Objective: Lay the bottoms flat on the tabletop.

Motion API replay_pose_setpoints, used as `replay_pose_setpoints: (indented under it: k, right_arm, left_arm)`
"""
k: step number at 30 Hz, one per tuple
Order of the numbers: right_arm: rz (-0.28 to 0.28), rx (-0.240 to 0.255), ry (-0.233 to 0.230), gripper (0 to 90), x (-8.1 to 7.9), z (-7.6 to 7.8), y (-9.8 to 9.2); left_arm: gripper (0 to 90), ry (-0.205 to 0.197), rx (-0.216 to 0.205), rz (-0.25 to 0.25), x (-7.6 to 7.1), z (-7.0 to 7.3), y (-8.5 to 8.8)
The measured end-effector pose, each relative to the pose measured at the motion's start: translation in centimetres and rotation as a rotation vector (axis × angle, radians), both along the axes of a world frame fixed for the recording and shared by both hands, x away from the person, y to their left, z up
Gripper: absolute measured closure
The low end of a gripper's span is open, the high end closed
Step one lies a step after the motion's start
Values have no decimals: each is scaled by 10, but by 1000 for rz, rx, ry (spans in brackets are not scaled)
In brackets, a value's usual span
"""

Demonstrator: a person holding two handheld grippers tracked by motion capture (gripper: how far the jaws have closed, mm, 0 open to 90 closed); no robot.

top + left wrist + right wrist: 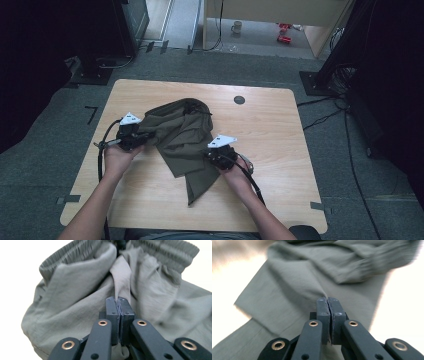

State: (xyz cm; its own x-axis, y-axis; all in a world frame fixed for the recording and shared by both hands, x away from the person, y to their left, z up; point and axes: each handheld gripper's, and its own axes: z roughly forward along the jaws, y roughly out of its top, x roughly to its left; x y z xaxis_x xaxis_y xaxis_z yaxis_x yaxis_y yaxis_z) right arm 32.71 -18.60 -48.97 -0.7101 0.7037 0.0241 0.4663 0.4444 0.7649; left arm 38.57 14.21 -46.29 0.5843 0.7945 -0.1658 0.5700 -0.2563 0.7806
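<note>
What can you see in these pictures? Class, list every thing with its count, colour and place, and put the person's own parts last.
Crumpled olive-green cloth garment with an elastic waistband: one, olive green, middle of the table.
Light wooden table with rounded corners: one, pale wood, centre of the high view.
Small round dark disc: one, dark grey, set in the table's far side.
White mug: one, white, on the floor beyond the table.
Small red objects: a few, red, on the far floor; too small to identify.
Left gripper: one, black, shut on the garment's fabric.
Right gripper: one, black, shut on the garment's fabric.
</note>
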Motion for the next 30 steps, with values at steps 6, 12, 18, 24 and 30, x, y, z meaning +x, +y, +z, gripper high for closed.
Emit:
replay_pose_setpoints:
  k: [6, 12, 18, 24, 30]
  right_arm:
    - [-113, 62, -26, 883, 5, 21, -44]
    - [-240, 112, 1, 883, 10, 25, -93]
    - [-340, 160, 56, 883, 11, 18, -132]
    - [-380, 150, 101, 881, 14, 1, -145]
    - [-397, 152, 107, 726, 9, -6, -151]
  left_arm:
    - [897, -19, -21, 49, 4, 6, 17]
    - [897, -14, -32, 82, 9, 5, 29]
    - [899, 28, -14, 91, 20, -6, 34]
    - [898, 79, 17, 59, 31, -20, 25]
    - [805, 121, -3, 53, 34, -20, 19]
